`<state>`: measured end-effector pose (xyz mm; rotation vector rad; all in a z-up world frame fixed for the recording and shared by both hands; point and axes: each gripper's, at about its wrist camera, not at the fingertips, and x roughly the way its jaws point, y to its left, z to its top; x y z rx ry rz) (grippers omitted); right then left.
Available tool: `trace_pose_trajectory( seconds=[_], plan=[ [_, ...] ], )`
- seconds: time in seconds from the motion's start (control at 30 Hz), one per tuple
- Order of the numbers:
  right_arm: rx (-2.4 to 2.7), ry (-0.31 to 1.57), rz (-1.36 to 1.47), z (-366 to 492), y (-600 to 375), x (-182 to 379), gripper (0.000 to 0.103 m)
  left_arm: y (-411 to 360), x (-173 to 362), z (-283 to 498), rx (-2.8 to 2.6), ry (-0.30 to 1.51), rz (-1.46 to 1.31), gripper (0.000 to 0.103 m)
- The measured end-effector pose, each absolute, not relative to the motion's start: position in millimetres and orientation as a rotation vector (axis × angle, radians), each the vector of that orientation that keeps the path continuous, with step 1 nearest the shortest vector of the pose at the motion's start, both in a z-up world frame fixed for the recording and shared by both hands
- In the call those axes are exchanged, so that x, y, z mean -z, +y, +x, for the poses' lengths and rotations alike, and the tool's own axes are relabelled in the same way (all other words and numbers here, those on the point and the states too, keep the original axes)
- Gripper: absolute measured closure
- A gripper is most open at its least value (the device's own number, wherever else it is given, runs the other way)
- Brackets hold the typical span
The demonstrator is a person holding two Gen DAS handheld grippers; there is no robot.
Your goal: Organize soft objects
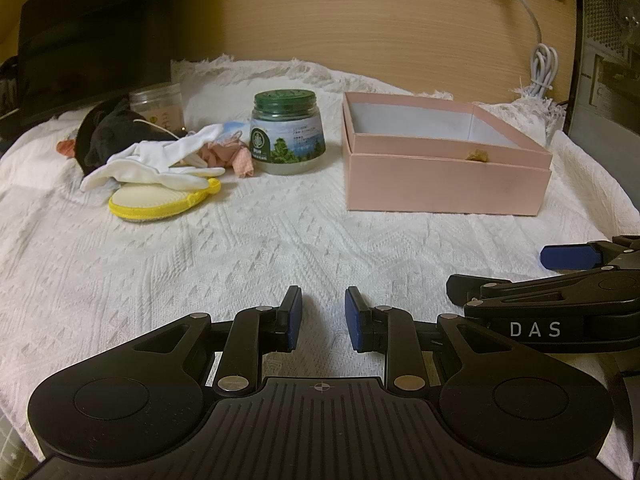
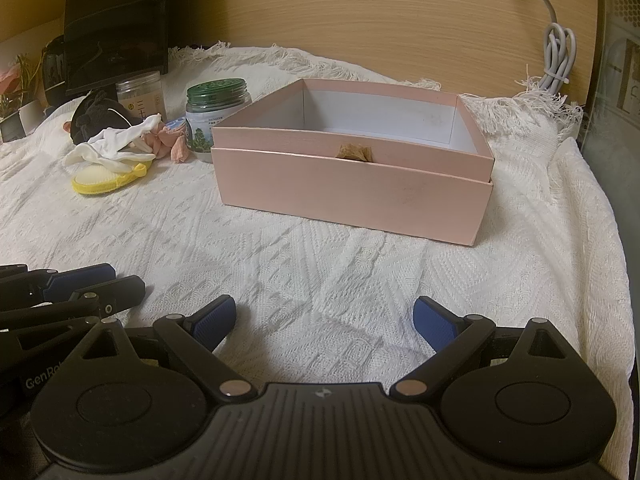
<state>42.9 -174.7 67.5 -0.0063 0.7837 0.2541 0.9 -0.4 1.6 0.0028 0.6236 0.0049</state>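
A pile of soft things lies at the left: a white glove, a yellow-edged pad, a black cloth and pink fabric. An open pink box stands at the right with a small tan soft piece showing over its front wall. My left gripper is open and empty, low over the white cloth. My right gripper is wide open and empty in front of the box.
A green-lidded jar stands between pile and box, a clear jar behind the pile. A dark monitor stands at the back left, a white cable at the back right. White knitted cloth covers the table.
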Motion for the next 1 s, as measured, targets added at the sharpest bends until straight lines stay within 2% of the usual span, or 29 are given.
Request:
trace_pose_trajectory(
  seconds=[0.1,0.23,0.4,0.53,0.57,0.6,0.63,0.67,0.87,1.0],
  plan=[
    [-0.254,0.817,0.005,45,-174,-70,0.007,2,-6,7,0.002,0.672,-0.01,0.075],
    [-0.238,0.967,-0.013,59,-168,-80,0.007,9,-16,24,0.062,0.785,0.007,0.075],
    [-0.212,1.007,-0.029,65,-163,-78,0.001,27,-23,38,0.201,0.882,0.014,0.075],
    [-0.2,1.043,-0.031,69,-161,-81,0.001,47,-25,44,0.334,0.91,-0.022,0.076],
    [-0.194,1.06,-0.026,73,-158,-83,0.004,55,-26,47,0.374,0.912,-0.057,0.076],
    [-0.187,1.063,-0.024,75,-155,-87,0.009,69,-29,52,0.411,0.909,-0.105,0.075],
    [-0.182,1.046,-0.039,77,-147,-94,0.02,83,-35,57,0.425,0.899,-0.14,0.075],
    [-0.177,1.008,-0.062,78,-138,-103,0.022,103,-44,63,0.418,0.873,-0.171,0.075],
    [-0.201,0.743,-0.104,101,-61,-170,0.022,252,-102,117,0.114,0.596,-0.22,0.075],
    [-0.233,0.746,-0.04,133,-11,-187,0.022,352,-90,182,-0.056,0.67,-0.372,0.075]
  ],
)
